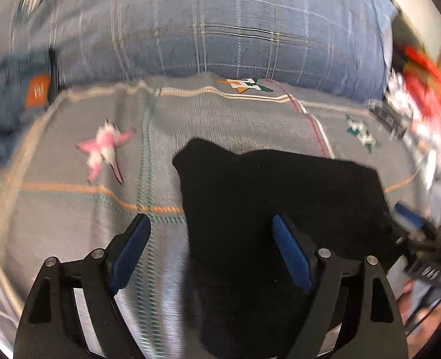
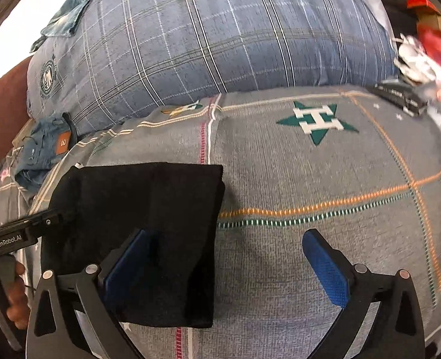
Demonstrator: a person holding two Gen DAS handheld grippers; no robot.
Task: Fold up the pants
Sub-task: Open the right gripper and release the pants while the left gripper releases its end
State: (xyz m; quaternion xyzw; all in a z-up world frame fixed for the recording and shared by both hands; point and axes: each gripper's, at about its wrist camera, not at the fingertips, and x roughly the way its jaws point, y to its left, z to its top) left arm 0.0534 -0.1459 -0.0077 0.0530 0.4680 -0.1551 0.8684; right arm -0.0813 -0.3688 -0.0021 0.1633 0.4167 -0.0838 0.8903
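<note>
The pants (image 2: 136, 233) lay as a compact black folded bundle on the grey bedspread (image 2: 310, 179), near the bed's front edge and well short of the plaid pillow (image 2: 220, 39) at the far side. The bundle's longer side appeared to run near to far, with a straight right edge and a rumpled left one.

The right gripper (image 2: 226, 266) hung over that right edge: its left finger (image 2: 127, 266) stood over the cloth, its right finger over bare bedspread, so the edge lay between them. The jaws were spread wide, clamping nothing.

The left gripper (image 1: 211, 254) mirrored this at the left edge: right finger (image 1: 292, 254) over the black cloth, left finger over the bedspread, jaws also spread and empty. That view was smeared, so whether any pad brushed the cloth I could not tell.

Both grippers tilted steeply down toward the bed, about equally near the bundle. A second pair, blue jeans (image 2: 40, 155), lay far left by the pillow. My judgement: the fold looked finished, both hands released.
</note>
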